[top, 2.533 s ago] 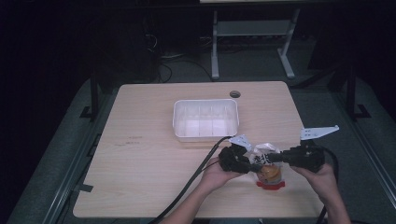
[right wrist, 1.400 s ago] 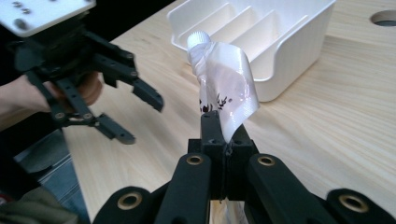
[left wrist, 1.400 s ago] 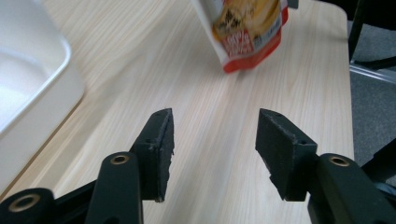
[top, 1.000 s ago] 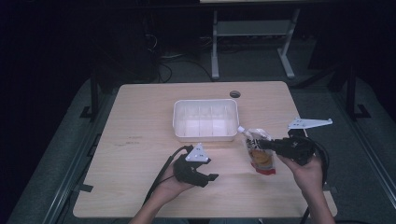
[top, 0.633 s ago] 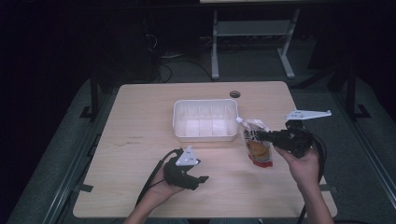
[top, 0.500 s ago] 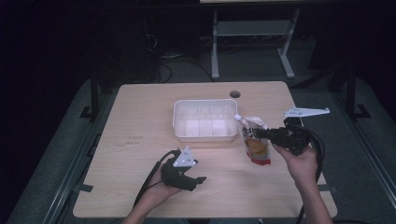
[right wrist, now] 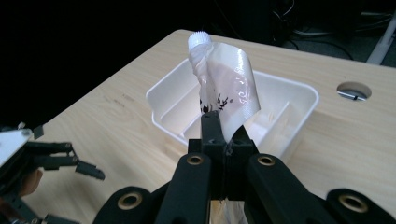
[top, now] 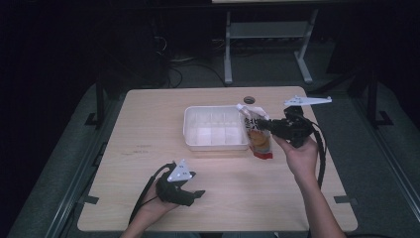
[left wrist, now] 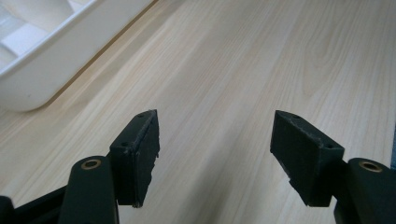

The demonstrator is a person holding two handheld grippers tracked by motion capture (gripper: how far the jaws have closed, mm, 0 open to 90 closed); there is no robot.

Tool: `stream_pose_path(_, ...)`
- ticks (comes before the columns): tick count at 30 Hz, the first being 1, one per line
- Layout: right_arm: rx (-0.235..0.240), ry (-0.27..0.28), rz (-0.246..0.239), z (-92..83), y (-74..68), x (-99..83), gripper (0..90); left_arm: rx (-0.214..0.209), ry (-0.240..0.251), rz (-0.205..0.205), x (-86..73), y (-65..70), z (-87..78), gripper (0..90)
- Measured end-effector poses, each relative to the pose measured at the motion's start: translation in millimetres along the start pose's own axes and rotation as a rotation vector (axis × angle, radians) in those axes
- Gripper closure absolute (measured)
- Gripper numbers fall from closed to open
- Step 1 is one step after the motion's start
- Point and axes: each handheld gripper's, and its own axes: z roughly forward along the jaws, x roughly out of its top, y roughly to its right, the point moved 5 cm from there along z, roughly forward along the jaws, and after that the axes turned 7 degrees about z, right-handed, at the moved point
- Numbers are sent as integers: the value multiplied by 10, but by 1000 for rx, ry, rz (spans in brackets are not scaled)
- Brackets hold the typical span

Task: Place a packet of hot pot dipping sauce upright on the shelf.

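The spouted pouch (top: 258, 133) hangs off the table, just at the right-hand end of the white tray (top: 190, 135), at about two o'clock from the table's centre in the high view. Orange filling at the bottom, clear crinkled film above, white screw cap (right wrist: 199, 39) topmost. In the right gripper view it stands straight up at twelve o'clock from the jaws, the tray's compartments behind it.

The right gripper (top: 270, 127) has it: jaws pinched tight on the film partway up the pouch, no gap showing between the pads, the hand under it at four o'clock from the tray.

Over at seven o'clock from the tray, near the table's front edge, the left gripper (top: 195, 194) sits low over bare wood. Its jaws have just been opening and now stand wide apart, with nothing between them but the tabletop; a corner of the tray shows at ten o'clock in its own view. Well apart, those two grippers.

The wooden table (top: 148, 119) carries a round cable hole (top: 249, 99) at its far edge, at one o'clock from the tray.
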Motion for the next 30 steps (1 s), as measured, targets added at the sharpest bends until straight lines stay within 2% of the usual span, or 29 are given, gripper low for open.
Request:
stream_pose_path(5, -31, 19, 7, 172, -28, 214, 891, 4, 9, -19, -71, -33, -32, 319)
stream_pose_path(12, -83, 39, 39, 410, 53, 419, 891, 10, 23, -27, -85, -47, -57, 314)
stream_pose_path(13, -83, 39, 39, 410, 53, 419, 891, 10, 23, -27, -85, -47, -57, 314)
stream_pose_path(17, -116, 34, 69, 598, 136, 496, 891, 12, 23, -35, -111, -69, -76, 314)
stream_pose_path(25, -170, 24, 91, 823, 242, 503, 891, 11, 29, -47, -131, -93, -98, 309)
stream_pose_path(26, -196, 27, 100, 869, 277, 500, 891, 12, 32, -50, -139, -106, -108, 309)
stream_pose_path(28, -215, 34, 105, 889, 289, 502, 891, 13, 35, -52, -142, -114, -122, 309)
stream_pose_path(30, -247, 53, 93, 911, 287, 513, 891, 14, 38, -53, -141, -117, -133, 308)
